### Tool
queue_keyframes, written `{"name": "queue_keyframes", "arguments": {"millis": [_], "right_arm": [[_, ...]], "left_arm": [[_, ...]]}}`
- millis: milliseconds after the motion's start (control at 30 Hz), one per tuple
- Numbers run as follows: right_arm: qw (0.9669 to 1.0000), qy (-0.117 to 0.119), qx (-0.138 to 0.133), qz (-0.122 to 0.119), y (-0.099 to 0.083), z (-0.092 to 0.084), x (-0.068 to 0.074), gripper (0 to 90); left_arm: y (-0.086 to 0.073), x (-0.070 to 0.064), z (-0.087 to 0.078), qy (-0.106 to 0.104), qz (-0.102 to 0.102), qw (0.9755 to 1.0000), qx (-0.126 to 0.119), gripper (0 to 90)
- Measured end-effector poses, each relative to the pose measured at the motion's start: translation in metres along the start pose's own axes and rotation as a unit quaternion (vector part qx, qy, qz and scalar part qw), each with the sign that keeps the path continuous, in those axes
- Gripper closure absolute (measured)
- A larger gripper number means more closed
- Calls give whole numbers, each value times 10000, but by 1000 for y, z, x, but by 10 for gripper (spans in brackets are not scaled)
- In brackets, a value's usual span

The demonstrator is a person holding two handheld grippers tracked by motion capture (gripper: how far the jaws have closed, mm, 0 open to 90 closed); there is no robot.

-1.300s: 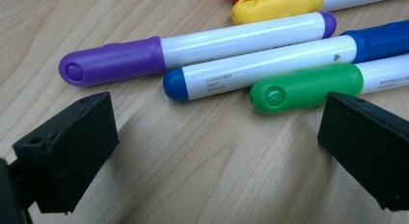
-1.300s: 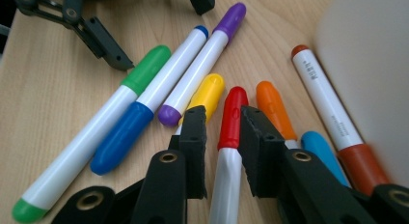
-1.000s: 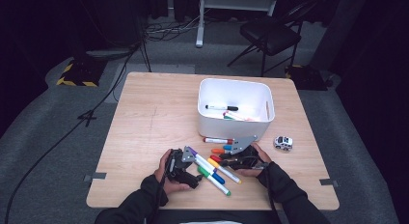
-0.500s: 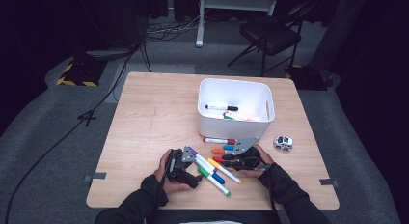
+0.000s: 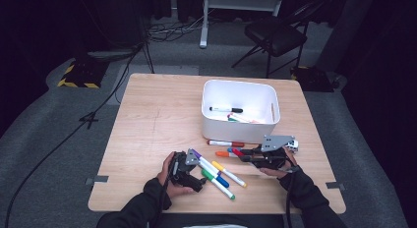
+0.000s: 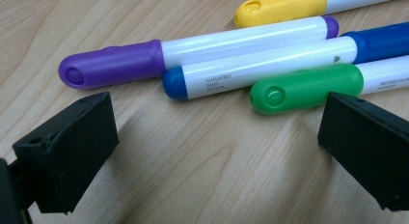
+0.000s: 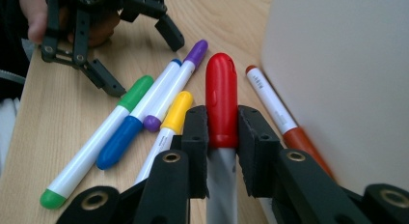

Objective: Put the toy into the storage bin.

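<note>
**Red marker gripped beside the white bin**

Right gripper (image 7: 222,132) has its two black jaws clamped on a red marker (image 7: 221,96), pinching it at the base of its cap, with the cap pointing away from the hand. Its jaws have just been closing, and the marker sits firmly between them. In the high view this gripper (image 5: 244,157) is at the near right of the table (image 5: 157,115), just near of the white bin (image 5: 239,129), and the red marker (image 5: 236,152) pokes out to the left from its tip, next to an orange marker (image 5: 222,154).

Left gripper (image 6: 217,132) is released, its jaws standing wide apart with bare table between them. It rests at the near left (image 5: 189,164), right beside a loose row of markers: purple (image 6: 115,64), blue (image 6: 260,69), green (image 6: 308,86) and yellow (image 6: 282,7). None of them lies between its jaws.

Another marker with a dark red cap (image 5: 224,143) lies along the near wall of the bin. Inside the bin are a black-capped marker (image 5: 225,109) and a few more. A small toy car (image 5: 292,145) sits to the right of the bin.
</note>
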State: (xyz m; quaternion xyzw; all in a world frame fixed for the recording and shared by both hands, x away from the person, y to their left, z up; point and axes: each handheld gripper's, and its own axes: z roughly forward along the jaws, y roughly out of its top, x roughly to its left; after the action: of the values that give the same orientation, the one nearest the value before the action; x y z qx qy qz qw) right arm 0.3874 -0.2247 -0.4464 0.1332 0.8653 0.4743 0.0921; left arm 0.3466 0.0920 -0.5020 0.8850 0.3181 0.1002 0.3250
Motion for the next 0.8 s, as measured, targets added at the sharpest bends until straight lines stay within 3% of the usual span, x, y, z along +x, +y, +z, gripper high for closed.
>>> {"name": "queue_keyframes", "arguments": {"millis": [400,800], "right_arm": [[9985,-394,-318,-212,25,-51,-6,750],[9953,-685,-556,-409,67,-90,-19,750]], "left_arm": [[0,0,0,0,-2,10000,-4,5],[0,0,0,1,-2,10000,-3,5]]}}
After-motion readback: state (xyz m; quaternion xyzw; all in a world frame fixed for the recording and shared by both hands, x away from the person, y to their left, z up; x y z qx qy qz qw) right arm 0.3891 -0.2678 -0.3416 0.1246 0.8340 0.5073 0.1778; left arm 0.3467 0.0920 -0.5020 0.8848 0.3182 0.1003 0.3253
